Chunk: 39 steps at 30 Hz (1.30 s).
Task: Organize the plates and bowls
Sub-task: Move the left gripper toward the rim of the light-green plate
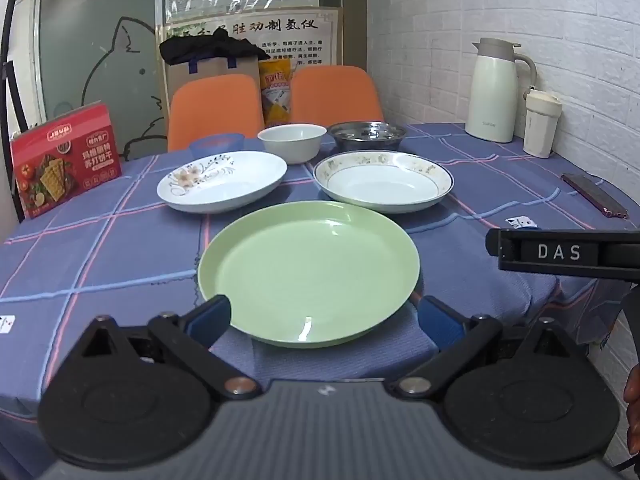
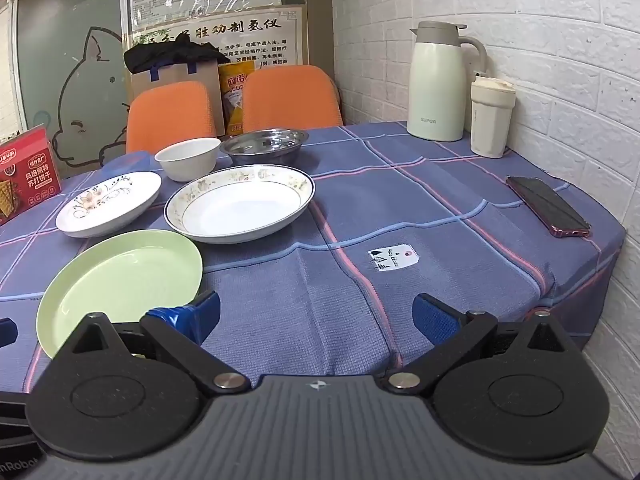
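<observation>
Green plate (image 1: 308, 274) lay flat on the blue checked tablecloth (image 1: 100, 248), its near rim sitting between the spread blue-padded fingers of the left gripper (image 1: 324, 316); jaws stood wide apart and gripped nothing, and whether the pads touched the rim could not be told. Beyond the plate, ahead and left of those jaws, sat a white plate with a floral sprig (image 1: 222, 180); ahead and right, a deeper white plate with a patterned rim (image 1: 384, 180), the two just beside each other. Farther ahead still stood a white bowl (image 1: 292, 142), with a small blue bowl (image 1: 216, 144) to its left and a steel basin (image 1: 368, 134) to its right. Right gripper (image 2: 316, 318) was likewise wide open and empty, held over bare cloth; the green plate lay to the left of its jaws, the left pad overlapping the plate's edge in that view, contact unclear. A small printed tag (image 2: 392, 258) lay on the cloth ahead of the right jaws. Far right of them, near the white brick wall (image 2: 560, 80), lay a phone in a dark case (image 2: 548, 206); a pale thermos jug (image 2: 438, 80) and a cream tumbler (image 2: 490, 118) stood at the back corner. Two orange chairs (image 1: 216, 108) faced the table's far side, and a red biscuit box (image 1: 66, 160) stood far left.
</observation>
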{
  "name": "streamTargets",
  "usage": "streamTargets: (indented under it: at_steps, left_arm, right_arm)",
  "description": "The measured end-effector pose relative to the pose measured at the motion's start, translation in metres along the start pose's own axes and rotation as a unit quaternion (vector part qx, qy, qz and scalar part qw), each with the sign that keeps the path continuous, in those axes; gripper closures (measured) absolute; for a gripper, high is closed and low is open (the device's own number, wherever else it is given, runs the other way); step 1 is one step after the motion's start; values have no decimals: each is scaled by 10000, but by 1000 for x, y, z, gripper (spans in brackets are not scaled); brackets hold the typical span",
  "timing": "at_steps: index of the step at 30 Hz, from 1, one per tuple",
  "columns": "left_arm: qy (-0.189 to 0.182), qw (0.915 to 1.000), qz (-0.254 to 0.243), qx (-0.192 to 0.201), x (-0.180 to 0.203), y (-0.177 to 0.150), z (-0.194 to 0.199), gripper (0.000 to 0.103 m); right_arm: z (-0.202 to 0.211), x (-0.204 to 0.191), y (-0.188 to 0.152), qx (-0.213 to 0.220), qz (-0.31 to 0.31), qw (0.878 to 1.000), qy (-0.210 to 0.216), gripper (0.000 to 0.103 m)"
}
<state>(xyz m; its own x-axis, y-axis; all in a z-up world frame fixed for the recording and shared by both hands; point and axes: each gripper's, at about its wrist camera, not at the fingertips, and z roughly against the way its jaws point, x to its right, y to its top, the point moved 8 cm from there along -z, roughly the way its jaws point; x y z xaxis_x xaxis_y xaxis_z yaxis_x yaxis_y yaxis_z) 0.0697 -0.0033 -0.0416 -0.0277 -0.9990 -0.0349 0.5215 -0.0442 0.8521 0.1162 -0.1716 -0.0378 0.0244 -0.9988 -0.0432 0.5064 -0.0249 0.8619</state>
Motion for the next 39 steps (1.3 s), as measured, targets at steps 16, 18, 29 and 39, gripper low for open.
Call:
streamTargets:
  at_steps: [16, 18, 29, 39]
  left_arm:
    - [13, 9999, 81, -57, -6, -4, -4, 5]
    - [15, 9999, 84, -60, -6, -4, -4, 5]
    - [-40, 9998, 164, -53, -9, -2, -3, 4]
    - [-79, 9998, 167, -39, -9, -1, -2, 5]
  right_arm:
    - [-5, -5, -3, -81, 41, 9999, 56, 13]
    - [-6, -5, -3, -89, 49, 9999, 65, 13]
    - [-6, -8, -4, -97, 86, 9999, 82, 13]
    - [-6, -12, -5, -102, 130, 9998, 98, 13]
